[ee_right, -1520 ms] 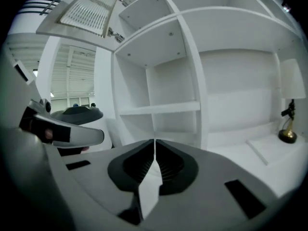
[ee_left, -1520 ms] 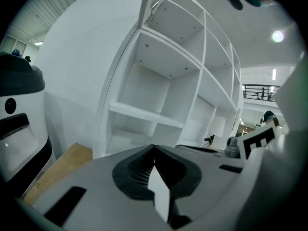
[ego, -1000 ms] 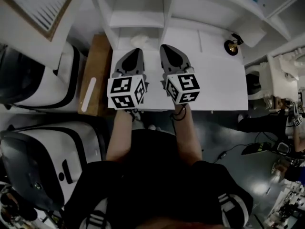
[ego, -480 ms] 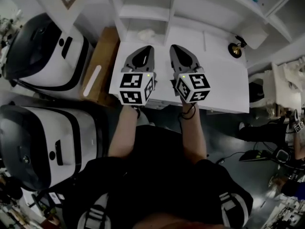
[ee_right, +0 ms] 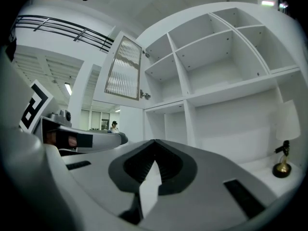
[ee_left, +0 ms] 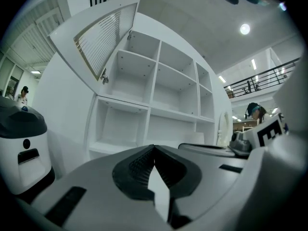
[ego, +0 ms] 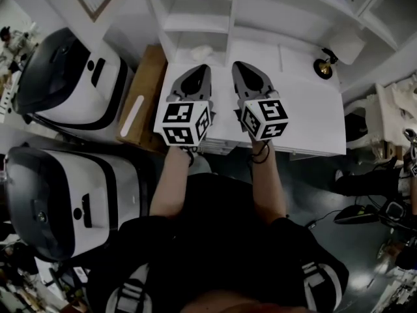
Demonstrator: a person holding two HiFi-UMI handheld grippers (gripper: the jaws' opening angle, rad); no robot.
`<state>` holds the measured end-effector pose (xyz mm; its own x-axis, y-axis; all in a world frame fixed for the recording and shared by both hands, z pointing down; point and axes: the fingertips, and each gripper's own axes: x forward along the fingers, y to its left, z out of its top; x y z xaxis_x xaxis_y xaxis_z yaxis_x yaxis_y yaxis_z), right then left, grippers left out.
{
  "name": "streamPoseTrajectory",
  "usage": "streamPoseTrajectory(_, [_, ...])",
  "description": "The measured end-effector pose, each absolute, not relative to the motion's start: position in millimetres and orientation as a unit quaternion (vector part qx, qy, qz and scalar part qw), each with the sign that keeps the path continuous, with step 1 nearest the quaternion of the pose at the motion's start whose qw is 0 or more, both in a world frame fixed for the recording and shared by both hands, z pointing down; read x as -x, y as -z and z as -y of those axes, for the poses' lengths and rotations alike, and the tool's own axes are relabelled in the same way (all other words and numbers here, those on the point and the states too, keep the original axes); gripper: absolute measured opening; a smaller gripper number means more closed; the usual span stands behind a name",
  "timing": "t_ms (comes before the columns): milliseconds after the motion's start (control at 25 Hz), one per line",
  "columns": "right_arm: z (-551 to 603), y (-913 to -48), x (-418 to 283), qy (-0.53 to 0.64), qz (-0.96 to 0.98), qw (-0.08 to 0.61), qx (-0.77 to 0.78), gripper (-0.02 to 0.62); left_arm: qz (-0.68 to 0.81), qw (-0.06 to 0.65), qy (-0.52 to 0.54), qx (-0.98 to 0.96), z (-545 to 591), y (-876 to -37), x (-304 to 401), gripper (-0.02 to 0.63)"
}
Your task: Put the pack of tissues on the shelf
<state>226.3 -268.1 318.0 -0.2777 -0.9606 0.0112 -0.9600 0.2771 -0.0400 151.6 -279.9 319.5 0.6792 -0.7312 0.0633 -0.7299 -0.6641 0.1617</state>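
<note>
A crumpled white pack of tissues (ego: pixel 201 51) lies at the foot of the white shelf (ego: pixel 195 12), at the mouth of a bottom compartment. Whether it is inside that compartment I cannot tell. My left gripper (ego: pixel 197 72) hovers over the white desk (ego: pixel 306 116) just short of the pack, pointing at it, shut and empty. My right gripper (ego: pixel 240 69) hangs beside it, a little to the pack's right, also shut and empty. In the left gripper view the left gripper (ee_left: pixel 154 148) has its jaws meeting before empty compartments. The right gripper (ee_right: pixel 155 142) looks the same in its own view.
A small brass lamp (ego: pixel 319 64) (ee_right: pixel 281 165) stands at the desk's back right. A louvered cabinet door (ee_left: pixel 101 42) (ee_right: pixel 124 69) hangs open at the shelf's upper left. A wooden board (ego: pixel 140 100) and two big white machines (ego: pixel 71 83) (ego: pixel 65 194) stand left of the desk.
The head view has shifted, so the machines on the left show more fully. Both grippers stay side by side over the desk, shut, a touch closer to the shelf.
</note>
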Motion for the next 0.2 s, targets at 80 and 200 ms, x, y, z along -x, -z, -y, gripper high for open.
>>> streamPoseTrajectory(80, [266.9,-314.7,-230.4,0.017,-0.797,0.009,0.603,0.020,0.398,0.080,0.004,-0.914,278.0,-315.9,-154.4,0.011])
streamPoseTrajectory(200, [266.1,-309.3,-235.9,0.012,-0.795,0.012,0.606,0.020,0.402,0.064,-0.002,-0.913,277.3,-311.4,-157.1,0.011])
